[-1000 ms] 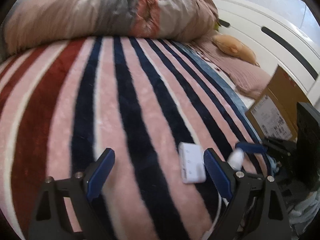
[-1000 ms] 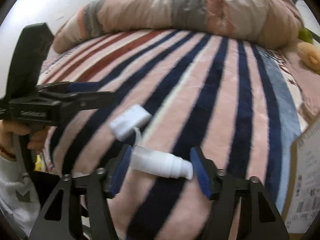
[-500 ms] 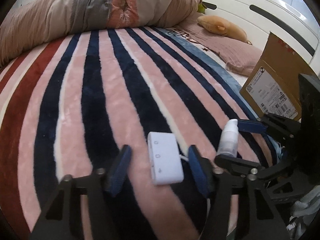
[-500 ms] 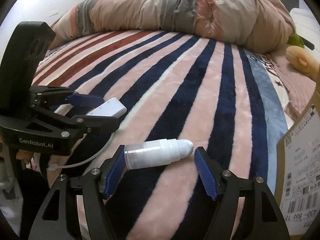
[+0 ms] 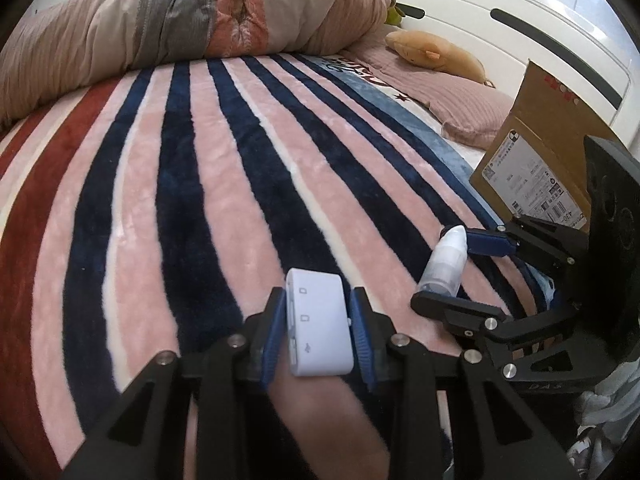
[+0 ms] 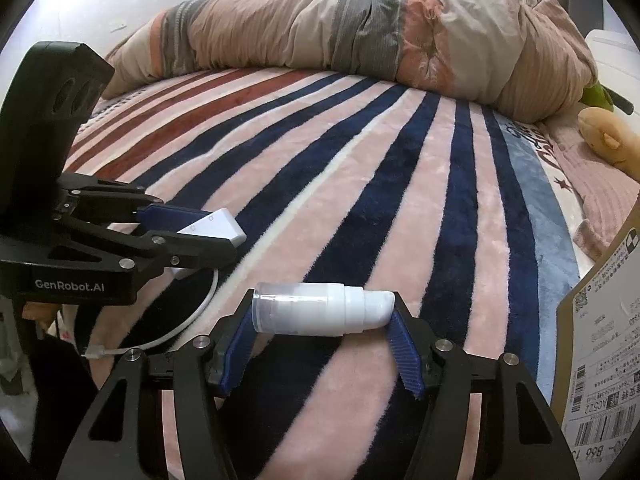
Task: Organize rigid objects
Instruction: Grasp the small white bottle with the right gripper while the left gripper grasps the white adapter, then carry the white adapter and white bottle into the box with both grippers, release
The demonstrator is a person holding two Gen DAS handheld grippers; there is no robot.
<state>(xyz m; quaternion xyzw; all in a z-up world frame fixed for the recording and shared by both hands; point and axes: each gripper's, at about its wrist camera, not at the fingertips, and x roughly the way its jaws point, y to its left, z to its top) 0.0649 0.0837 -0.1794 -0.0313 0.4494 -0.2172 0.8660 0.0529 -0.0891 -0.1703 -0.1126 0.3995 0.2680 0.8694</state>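
A white adapter hub (image 5: 318,320) with a short white cable (image 6: 176,328) sits between the blue pads of my left gripper (image 5: 318,294). Its jaws are closing, and both pads press the hub's sides just over the striped blanket (image 5: 240,200). A white pump bottle (image 6: 312,314) lies crosswise in my right gripper (image 6: 323,304). Those jaws are closing too, one pad against the bottle's base and the other against its cap. The two grippers stand side by side, the right gripper (image 5: 436,270) just right of the left.
An open cardboard box (image 5: 532,184) with shipping labels stands at the right, close to the right gripper. A rolled duvet (image 5: 180,32) lies across the far side of the bed. A tan plush toy (image 5: 436,54) rests on a pink pillow (image 5: 468,112) by the white headboard.
The left gripper moved over the hub and its wide jaws came in onto the hub's sides. The right gripper kept its place, and its pads came in against the bottle's ends.
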